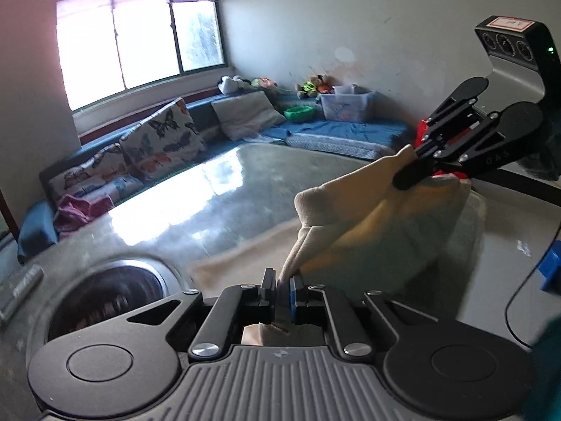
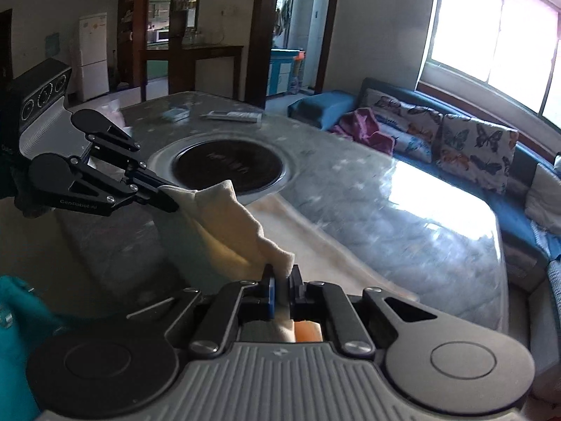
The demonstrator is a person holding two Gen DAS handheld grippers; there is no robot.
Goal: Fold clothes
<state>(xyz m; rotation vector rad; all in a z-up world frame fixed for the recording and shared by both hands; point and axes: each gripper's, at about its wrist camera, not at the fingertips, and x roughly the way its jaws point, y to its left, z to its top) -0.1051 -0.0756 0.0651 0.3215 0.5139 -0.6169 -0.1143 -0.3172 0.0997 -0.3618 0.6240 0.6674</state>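
Note:
A cream fleece garment [image 1: 378,217] hangs lifted above the grey marble table [image 1: 217,189], stretched between both grippers. My left gripper [image 1: 282,280] is shut on one edge of the garment. My right gripper [image 1: 403,179] is shut on the other edge, up and to the right. In the right wrist view the right gripper [image 2: 282,277] pinches the garment [image 2: 224,224], and the left gripper [image 2: 171,196] grips it at the upper left. The garment's lower part trails onto the table [image 2: 350,189].
A round dark hotplate [image 2: 228,166] is set into the table; it also shows in the left wrist view [image 1: 105,301]. A remote [image 2: 231,116] lies at the far end. A blue sofa with butterfly cushions [image 1: 161,140] runs along the window wall. A blue block [image 1: 552,270] sits at right.

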